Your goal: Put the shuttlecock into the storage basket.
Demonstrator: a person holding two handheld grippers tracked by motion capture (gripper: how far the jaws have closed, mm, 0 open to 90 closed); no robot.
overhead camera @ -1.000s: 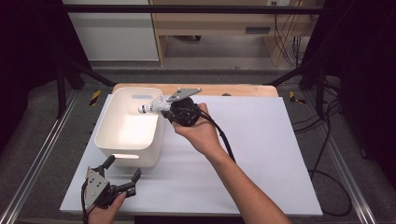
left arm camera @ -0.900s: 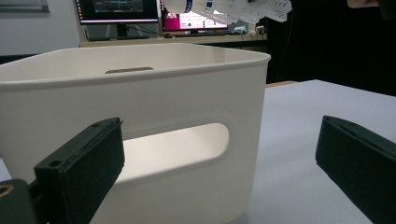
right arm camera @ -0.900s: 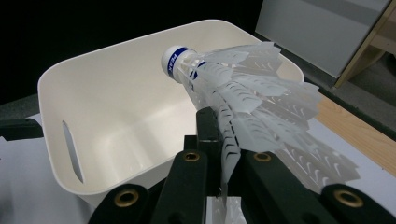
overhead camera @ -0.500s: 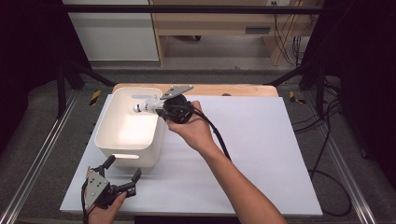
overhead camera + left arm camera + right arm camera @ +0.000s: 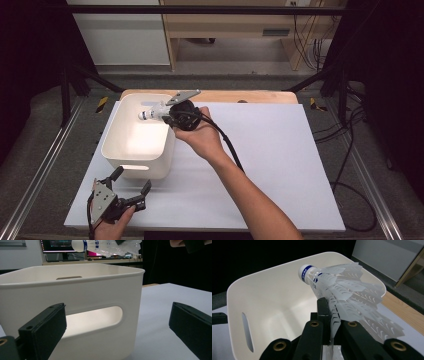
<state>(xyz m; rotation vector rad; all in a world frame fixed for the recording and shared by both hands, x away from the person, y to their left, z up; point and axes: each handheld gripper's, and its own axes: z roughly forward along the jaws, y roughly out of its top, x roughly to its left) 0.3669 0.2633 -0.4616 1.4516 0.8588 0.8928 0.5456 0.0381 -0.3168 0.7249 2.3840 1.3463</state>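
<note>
The right gripper (image 5: 331,322), clamped on the featherlight, crushable shuttlecock (image 5: 337,290) skirt over the white bin (image 5: 131,150) by the worktop's far-left corner, needs only gentle pressure; left gripper (image 5: 129,189) wide, empty.

Blue band on the shuttlecock (image 5: 337,290) bears small unreadable lettering.

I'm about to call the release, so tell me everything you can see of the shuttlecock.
The shuttlecock has a white rounded cap with a blue band bearing letters, and a translucent white plastic-looking skirt. The right gripper is shut on the skirt's edge and holds it roughly level, cap pointing out over the open white bin. It hangs above the bin's inside, clear of its walls.
</note>
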